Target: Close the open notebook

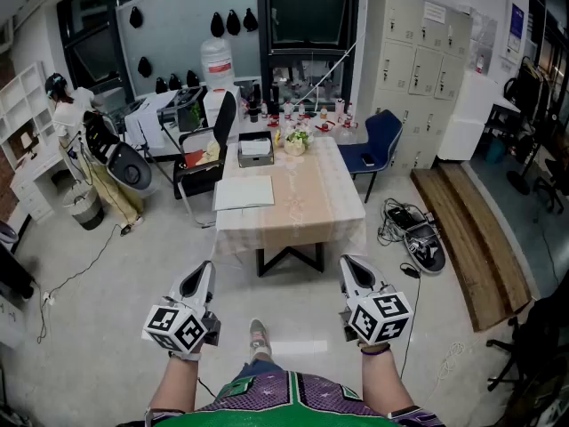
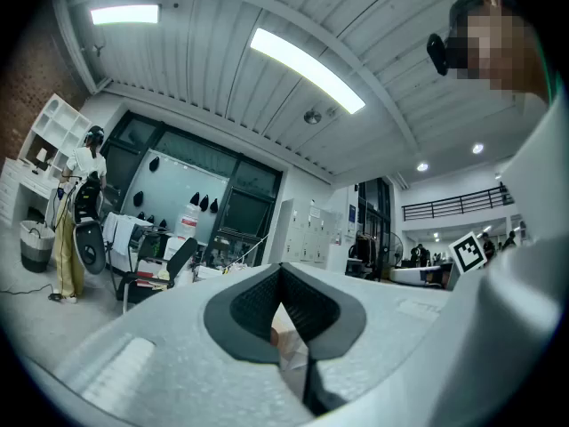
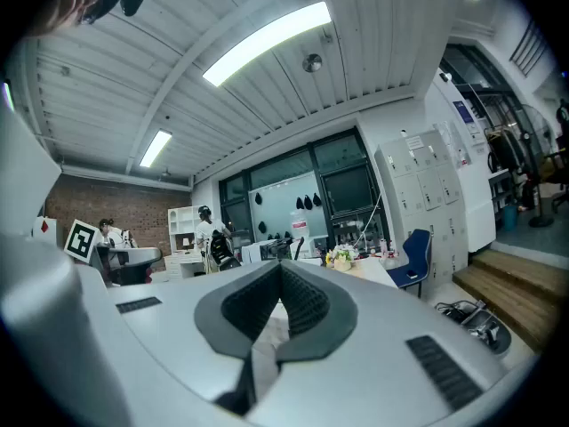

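A white notebook [image 1: 244,192] lies flat on the left side of a table with a beige cloth [image 1: 307,205], well ahead of me in the head view. Both grippers hang level in front of my body, short of the table and touching nothing. My left gripper [image 1: 201,277] has its jaws closed together with nothing between them; in the left gripper view its dark pads [image 2: 258,302] meet at the tip of the left gripper [image 2: 283,270]. My right gripper [image 1: 352,268] looks the same, and in the right gripper view the right gripper [image 3: 281,268] shows its jaws meeting, empty.
At the table's far end stand a black box of papers [image 1: 255,149], flowers [image 1: 296,140] and small bottles. A black office chair [image 1: 210,140] is at its left, a blue chair [image 1: 379,139] at its right. Cables and shoes [image 1: 414,237] lie on the floor near a wooden platform [image 1: 473,238]. A person [image 1: 68,105] stands far left.
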